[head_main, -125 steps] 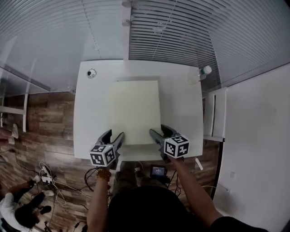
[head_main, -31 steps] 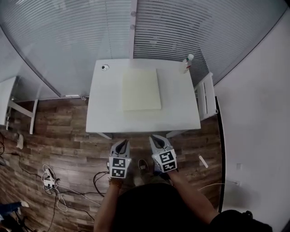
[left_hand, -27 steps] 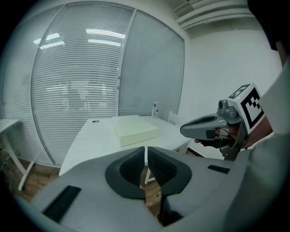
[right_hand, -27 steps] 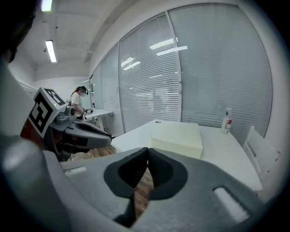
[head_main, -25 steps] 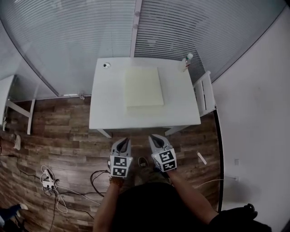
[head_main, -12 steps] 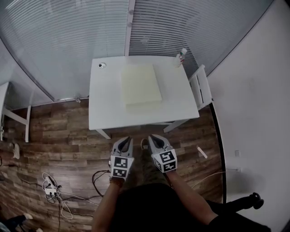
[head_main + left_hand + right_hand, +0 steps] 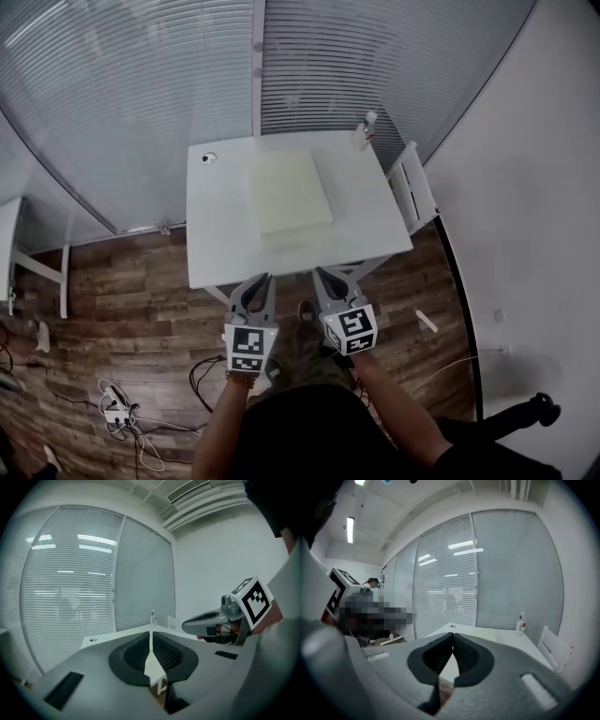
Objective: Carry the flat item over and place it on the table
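As seen from the head view, the left gripper (image 7: 260, 280) and the right gripper (image 7: 324, 275) are held side by side above the wooden floor (image 7: 112, 295), just short of the near edge of the white table (image 7: 217, 246). Neither gripper touches the table. The flat item (image 7: 289, 190), a pale square panel, lies flat on the tabletop, roughly central and nearer the far edge, well apart from both grippers. A small bottle (image 7: 367, 127) stands at the far right corner of the table, and a small round fitting (image 7: 208, 158) sits near the far left corner. A white chair (image 7: 411, 184) stands against the right side of the table. Loose cables (image 7: 120, 411) lie on the floor at the lower left. Slatted blinds (image 7: 122, 84) run behind the table.

From the left gripper view, the jaws are pressed together with nothing between them. The jaw tips point toward the table, with the bottle visible beyond them. The right gripper appears at the right of this view, its marker cube uppermost. The flat item cannot be told apart from the tabletop here.

From the right gripper view, the jaws are likewise fully together and empty. The tabletop extends ahead of the tips, the bottle stands at its far right, and the chair sits beside it.
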A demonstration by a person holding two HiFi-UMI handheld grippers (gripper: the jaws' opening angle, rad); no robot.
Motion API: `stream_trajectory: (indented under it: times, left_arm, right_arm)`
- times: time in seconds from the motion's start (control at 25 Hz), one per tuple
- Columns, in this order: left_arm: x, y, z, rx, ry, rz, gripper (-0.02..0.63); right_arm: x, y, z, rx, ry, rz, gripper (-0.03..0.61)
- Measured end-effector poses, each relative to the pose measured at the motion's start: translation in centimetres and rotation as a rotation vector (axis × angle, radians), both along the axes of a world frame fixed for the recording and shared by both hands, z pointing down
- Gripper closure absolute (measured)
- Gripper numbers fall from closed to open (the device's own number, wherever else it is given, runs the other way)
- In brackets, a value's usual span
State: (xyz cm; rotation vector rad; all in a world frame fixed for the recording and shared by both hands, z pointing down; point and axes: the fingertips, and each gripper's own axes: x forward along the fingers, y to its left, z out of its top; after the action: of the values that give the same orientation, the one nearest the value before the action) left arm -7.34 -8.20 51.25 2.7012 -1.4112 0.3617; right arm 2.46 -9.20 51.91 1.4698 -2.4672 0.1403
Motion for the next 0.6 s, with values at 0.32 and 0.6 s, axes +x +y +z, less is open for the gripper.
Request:
stream_trajectory:
  times: [0.32,0.6]
  left_arm:
    - [-0.8,1.5,-8.9,0.2,0.0,0.005,0.584]
    - [-2.5,3.5,-13.6,0.212,0.101,-0.078,0.584]
  right_arm:
    - [-1.4,1.7,-8.0,0.155,-0.022,-0.007,0.58]
    - [-4.1,4.4,-15.5,0.304,-0.045,-0.061,0.58]
